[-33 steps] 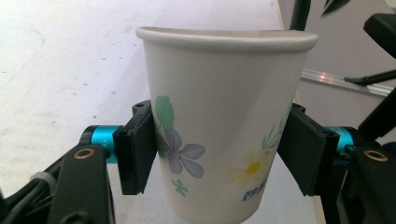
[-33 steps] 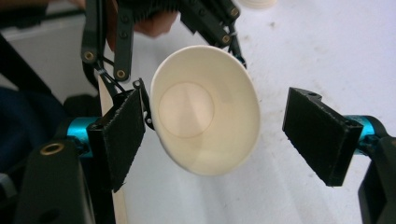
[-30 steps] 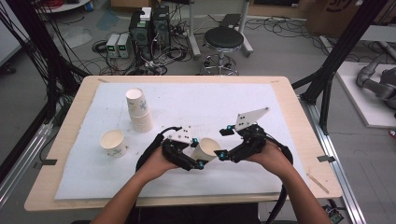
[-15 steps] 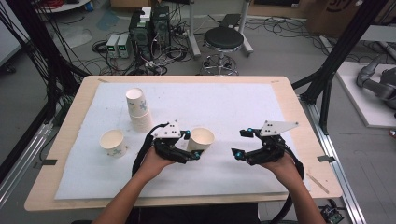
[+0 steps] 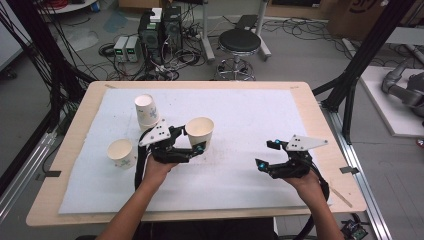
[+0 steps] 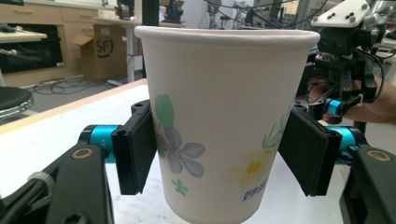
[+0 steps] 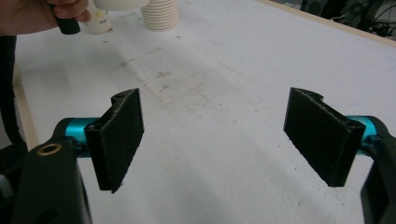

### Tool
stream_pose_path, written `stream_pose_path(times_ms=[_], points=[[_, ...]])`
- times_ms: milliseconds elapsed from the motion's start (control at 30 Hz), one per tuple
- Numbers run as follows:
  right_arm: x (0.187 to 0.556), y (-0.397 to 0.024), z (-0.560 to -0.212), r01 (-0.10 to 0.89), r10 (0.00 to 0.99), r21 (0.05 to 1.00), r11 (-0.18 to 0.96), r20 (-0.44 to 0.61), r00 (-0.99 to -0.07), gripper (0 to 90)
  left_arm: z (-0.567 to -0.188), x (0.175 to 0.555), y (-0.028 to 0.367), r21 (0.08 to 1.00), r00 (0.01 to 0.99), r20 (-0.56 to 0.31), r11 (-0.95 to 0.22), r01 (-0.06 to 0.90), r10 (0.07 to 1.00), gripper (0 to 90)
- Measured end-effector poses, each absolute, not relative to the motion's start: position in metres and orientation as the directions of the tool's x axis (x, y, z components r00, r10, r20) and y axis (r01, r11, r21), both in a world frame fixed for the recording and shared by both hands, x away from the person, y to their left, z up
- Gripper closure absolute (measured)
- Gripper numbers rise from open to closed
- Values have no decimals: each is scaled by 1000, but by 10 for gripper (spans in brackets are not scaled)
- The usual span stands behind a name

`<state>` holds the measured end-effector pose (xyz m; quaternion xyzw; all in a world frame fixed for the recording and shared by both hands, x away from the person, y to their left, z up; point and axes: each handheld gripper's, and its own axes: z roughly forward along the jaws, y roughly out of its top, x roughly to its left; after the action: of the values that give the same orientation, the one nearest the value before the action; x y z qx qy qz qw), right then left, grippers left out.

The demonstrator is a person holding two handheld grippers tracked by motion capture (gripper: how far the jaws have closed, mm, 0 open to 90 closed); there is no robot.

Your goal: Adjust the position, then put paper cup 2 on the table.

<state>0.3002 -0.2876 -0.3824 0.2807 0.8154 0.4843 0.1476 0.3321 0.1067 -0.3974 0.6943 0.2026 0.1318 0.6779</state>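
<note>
My left gripper [image 5: 197, 142] is shut on a paper cup [image 5: 200, 131] with a flower print. The cup is upright, left of the mat's middle, with its mouth facing up. In the left gripper view both black pads [image 6: 137, 147] press the cup [image 6: 219, 116] at mid height on either side. My right gripper [image 5: 265, 156] is at the right, low over the mat and well apart from the cup, open. In the right gripper view my right gripper [image 7: 219, 135] has only bare mat between its wide-set jaws.
A stack of paper cups [image 5: 146, 111] stands at the mat's back left, and a single cup [image 5: 121, 152] in front of it, both just left of my left hand. The white mat [image 5: 240, 110] covers most of the wooden table [image 5: 320, 115]. Cables trail from both grippers.
The two grippers were together at the cup in the middle. My left gripper has carried the cup to the left, and my right gripper has moved off to the right and lower, empty.
</note>
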Motion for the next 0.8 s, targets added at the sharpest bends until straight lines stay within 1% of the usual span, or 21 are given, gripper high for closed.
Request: stream_pose_path(times_ms=[167,533,633,800], points=[[298,-292,-381,307,611,880,361,25,-791,206,-399,333,105,996,879,-65,-22,85,473,321],[296,-295,-381,302,618,885,354,21,-786,206,-404,335,100,995,864,-57,-40,88,500,317],[296,-296,-381,307,622,886,349,26,-782,206,-405,340,99,996,855,-64,-26,91,515,318],[294,-299,-377,296,621,891,344,21,-784,206,-401,347,90,996,856,-62,-28,89,513,319]])
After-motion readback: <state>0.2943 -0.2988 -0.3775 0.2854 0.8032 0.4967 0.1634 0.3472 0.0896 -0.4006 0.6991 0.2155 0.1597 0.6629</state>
